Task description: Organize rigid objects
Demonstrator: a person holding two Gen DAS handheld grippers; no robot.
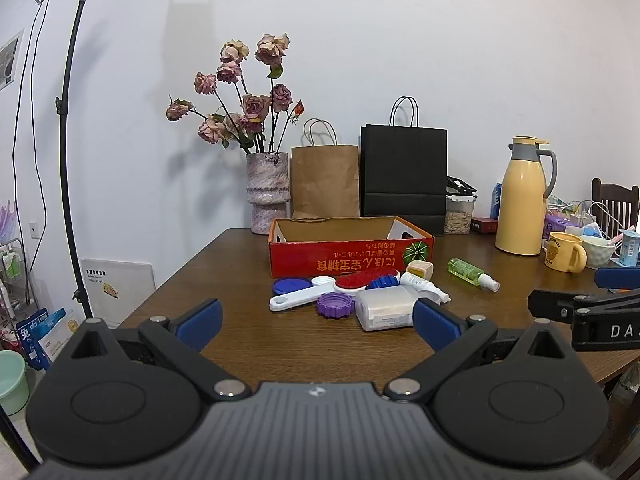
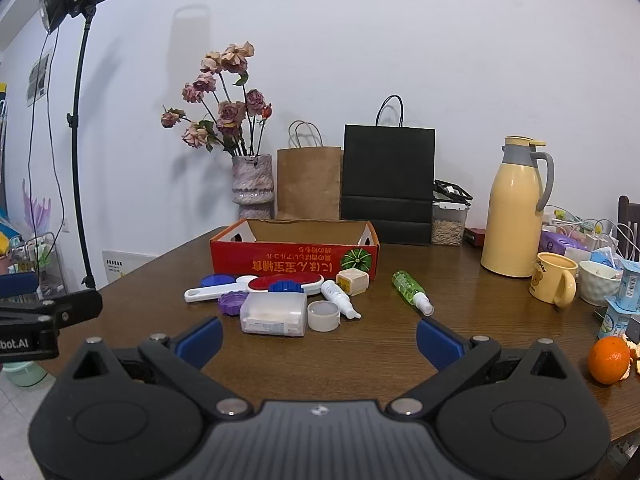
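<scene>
A red cardboard box point(image 1: 348, 262) point(image 2: 294, 262) stands open on the wooden table. In front of it lies a cluster of small items: a frosted plastic case point(image 1: 384, 308) point(image 2: 274, 314), a purple cap point(image 1: 336, 305) point(image 2: 232, 303), a white scoop point(image 1: 300, 296) point(image 2: 216, 291), a red brush point(image 1: 362, 280) point(image 2: 286, 282), a white tube point(image 1: 424, 286) point(image 2: 340, 298), a white round lid point(image 2: 323, 315) and a beige cube point(image 1: 420, 269) point(image 2: 352, 281). A green spray bottle point(image 1: 472, 273) point(image 2: 412, 292) lies to the right. My left gripper point(image 1: 318, 326) and right gripper point(image 2: 320, 338) are both open and empty, short of the cluster.
A vase of dried roses point(image 1: 267, 192), a brown bag point(image 1: 325, 182) and a black bag point(image 1: 403, 176) stand at the back wall. A yellow thermos point(image 2: 516, 208), yellow mug point(image 2: 554, 282), bowl and orange point(image 2: 609, 359) crowd the right side. A light stand point(image 1: 66, 160) rises on the left.
</scene>
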